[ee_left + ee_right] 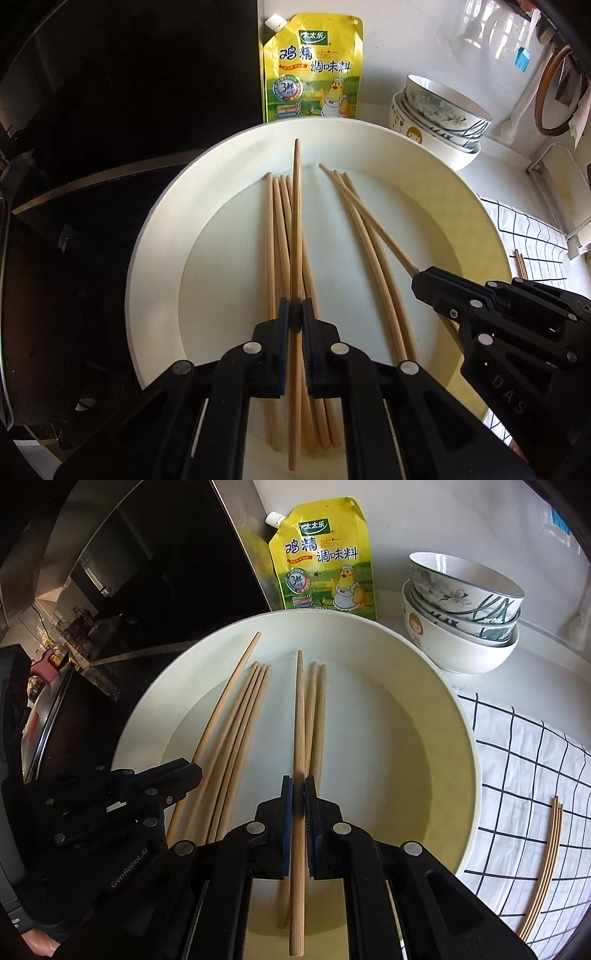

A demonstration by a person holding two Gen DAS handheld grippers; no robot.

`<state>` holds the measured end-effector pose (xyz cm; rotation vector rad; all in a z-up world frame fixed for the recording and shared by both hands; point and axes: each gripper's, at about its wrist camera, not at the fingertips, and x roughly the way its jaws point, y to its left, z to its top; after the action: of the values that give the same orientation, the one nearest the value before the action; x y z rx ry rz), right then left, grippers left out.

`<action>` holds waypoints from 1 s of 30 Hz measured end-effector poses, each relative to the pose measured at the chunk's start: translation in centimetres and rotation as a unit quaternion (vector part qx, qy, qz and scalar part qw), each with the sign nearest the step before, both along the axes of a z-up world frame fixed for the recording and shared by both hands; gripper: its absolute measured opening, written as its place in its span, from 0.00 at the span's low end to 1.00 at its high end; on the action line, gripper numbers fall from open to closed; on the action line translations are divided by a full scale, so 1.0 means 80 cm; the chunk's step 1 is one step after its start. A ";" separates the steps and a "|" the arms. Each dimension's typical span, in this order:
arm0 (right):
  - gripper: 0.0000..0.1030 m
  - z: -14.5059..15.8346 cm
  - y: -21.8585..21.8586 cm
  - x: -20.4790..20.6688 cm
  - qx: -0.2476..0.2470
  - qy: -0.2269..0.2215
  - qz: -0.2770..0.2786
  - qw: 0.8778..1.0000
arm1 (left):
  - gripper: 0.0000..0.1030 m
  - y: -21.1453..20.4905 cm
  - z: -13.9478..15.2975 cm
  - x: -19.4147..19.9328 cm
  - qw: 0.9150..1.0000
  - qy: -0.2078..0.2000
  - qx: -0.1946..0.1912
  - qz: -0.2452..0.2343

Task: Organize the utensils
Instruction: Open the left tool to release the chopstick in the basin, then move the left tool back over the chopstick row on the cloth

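Note:
A wide white plate (155, 240) (465, 720) holds several loose wooden chopsticks (273, 240) (240, 731). My left gripper (295, 314) is shut on one chopstick (296, 221), lifted above the others and pointing toward the plate's far rim. In the right wrist view that left gripper (195, 771) sits at the left with its chopstick (236, 675) slanting up. My right gripper (298, 786) is shut on another chopstick (299, 720), also held over the plate. The left wrist view shows the right gripper (419, 280) at the right, its chopstick (391, 245) crossing two loose ones.
A yellow seasoning pouch (314, 74) (325, 561) leans against the wall behind the plate. Stacked bowls (439, 114) (465, 609) stand at the back right. A checked cloth (524, 775) to the right carries a few chopsticks (546, 867). A black hob (92, 184) lies left.

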<state>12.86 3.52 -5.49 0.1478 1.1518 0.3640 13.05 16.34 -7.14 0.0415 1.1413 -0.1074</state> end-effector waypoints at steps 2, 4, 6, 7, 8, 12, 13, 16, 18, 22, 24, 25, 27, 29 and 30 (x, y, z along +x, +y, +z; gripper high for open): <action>0.06 -0.004 -0.002 0.001 -0.001 0.007 -0.003 1.000 | 0.08 0.002 -0.004 0.003 1.000 0.006 -0.005 0.001; 0.06 -0.007 -0.004 0.001 -0.002 0.010 -0.004 1.000 | 0.12 0.004 -0.005 0.005 1.000 0.007 -0.010 0.003; 0.06 -0.007 -0.007 0.001 -0.003 0.011 -0.006 1.000 | 0.26 0.005 -0.004 0.005 1.000 0.004 -0.010 0.004; 0.08 -0.006 -0.008 0.000 -0.002 0.009 -0.009 1.000 | 0.33 0.006 -0.002 0.004 1.000 0.000 -0.009 0.007; 0.13 -0.005 -0.010 -0.001 -0.002 0.008 -0.010 1.000 | 0.43 0.008 0.000 0.004 1.000 -0.005 -0.009 0.009; 0.15 0.001 -0.013 -0.004 -0.009 -0.001 -0.012 1.000 | 0.47 0.010 0.008 0.005 1.000 -0.013 -0.010 0.013; 0.15 0.003 -0.014 -0.006 -0.009 -0.002 -0.012 1.000 | 0.47 0.010 0.009 0.004 1.000 -0.015 -0.009 0.013; 0.16 0.008 -0.016 -0.010 -0.009 -0.007 -0.013 1.000 | 0.47 0.011 0.015 0.001 1.000 -0.019 -0.010 0.015; 0.17 0.011 -0.018 -0.014 -0.010 -0.008 -0.015 1.000 | 0.47 0.012 0.018 -0.002 1.000 -0.023 -0.010 0.015; 0.19 0.020 -0.022 -0.023 -0.008 -0.016 -0.018 1.000 | 0.47 0.012 0.026 -0.013 0.999 -0.029 -0.011 0.017; 0.21 0.025 -0.025 -0.030 -0.006 -0.019 -0.020 1.000 | 0.47 0.011 0.030 -0.018 0.999 -0.033 -0.011 0.017; 0.23 0.027 -0.028 -0.034 -0.005 -0.022 -0.022 1.000 | 0.48 0.010 0.032 -0.020 0.999 -0.035 -0.011 0.017; 0.23 0.031 -0.033 -0.042 -0.003 -0.026 -0.024 0.999 | 0.50 0.009 0.036 -0.028 0.999 -0.040 -0.012 0.017; 0.24 0.034 -0.039 -0.051 -0.002 -0.030 -0.027 0.999 | 0.50 0.006 0.040 -0.035 0.999 -0.043 -0.011 0.016; 0.24 0.036 -0.042 -0.056 -0.001 -0.031 -0.029 0.999 | 0.50 0.004 0.042 -0.038 0.999 -0.044 -0.011 0.015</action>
<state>8.35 0.12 -2.62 0.1667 1.0837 0.3141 10.02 16.68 -3.79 0.0088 1.0531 -0.0906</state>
